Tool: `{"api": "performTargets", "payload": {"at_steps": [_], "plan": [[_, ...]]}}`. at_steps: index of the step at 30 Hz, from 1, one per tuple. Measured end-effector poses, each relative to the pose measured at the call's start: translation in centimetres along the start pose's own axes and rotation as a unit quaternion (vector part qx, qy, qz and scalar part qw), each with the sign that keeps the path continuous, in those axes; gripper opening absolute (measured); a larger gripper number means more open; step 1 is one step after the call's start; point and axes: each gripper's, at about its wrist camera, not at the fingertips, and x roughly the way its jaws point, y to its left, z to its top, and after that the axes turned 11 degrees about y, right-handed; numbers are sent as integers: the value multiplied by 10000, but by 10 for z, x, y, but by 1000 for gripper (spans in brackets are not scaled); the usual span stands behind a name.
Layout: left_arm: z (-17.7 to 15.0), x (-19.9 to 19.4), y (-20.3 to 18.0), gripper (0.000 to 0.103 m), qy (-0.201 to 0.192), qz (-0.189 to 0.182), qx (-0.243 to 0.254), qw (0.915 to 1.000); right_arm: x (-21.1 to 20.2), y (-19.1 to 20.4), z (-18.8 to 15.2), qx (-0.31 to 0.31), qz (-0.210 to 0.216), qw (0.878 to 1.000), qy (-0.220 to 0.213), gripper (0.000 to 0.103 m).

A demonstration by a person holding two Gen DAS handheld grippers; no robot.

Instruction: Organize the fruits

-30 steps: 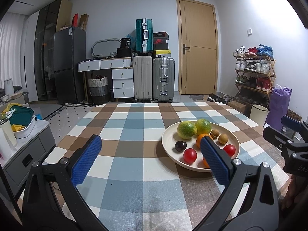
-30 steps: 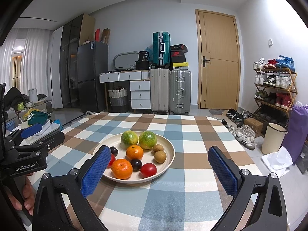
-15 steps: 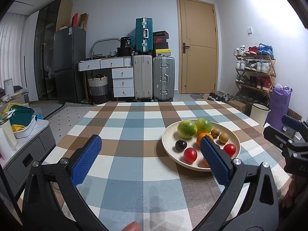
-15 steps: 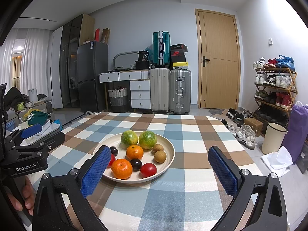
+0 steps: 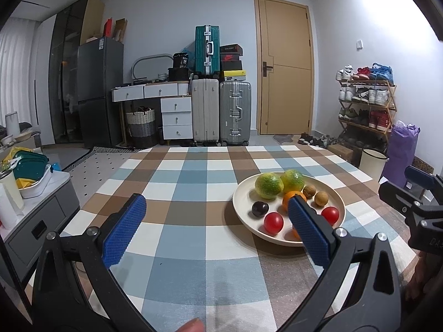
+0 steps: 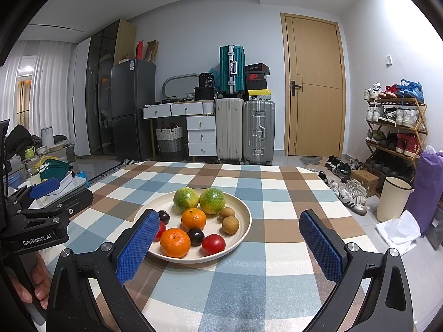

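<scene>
A cream plate [image 6: 243, 207] sits on the checked tablecloth and holds two green citrus fruits [image 6: 185, 197], two oranges [image 6: 175, 242], two dark plums [image 6: 195, 236], red tomatoes [image 6: 213, 244] and two small brown fruits [image 6: 230, 224]. The plate also shows in the left wrist view [image 5: 243, 196]. My left gripper [image 5: 214, 229] is open and empty, left of the plate. My right gripper [image 6: 227, 244] is open and empty, just in front of the plate.
The checked table [image 6: 277, 193] ends at the right beside shoes and a white bin [image 6: 393, 197]. A low grey cabinet with a tub [image 5: 33, 191] stands left of the table. Suitcases [image 5: 221, 110] and a door stand at the far wall.
Both grippers have stayed almost still and open. A fingertip has come into the bottom edge of the left wrist view.
</scene>
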Motion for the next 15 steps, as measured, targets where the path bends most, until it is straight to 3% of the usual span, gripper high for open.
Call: {"api": "performTargets", "payload": {"at_steps": [15], "plan": [[1, 0, 0, 102, 11, -21, 6, 10000, 0, 0, 0, 10, 3, 10000, 4, 103]]}}
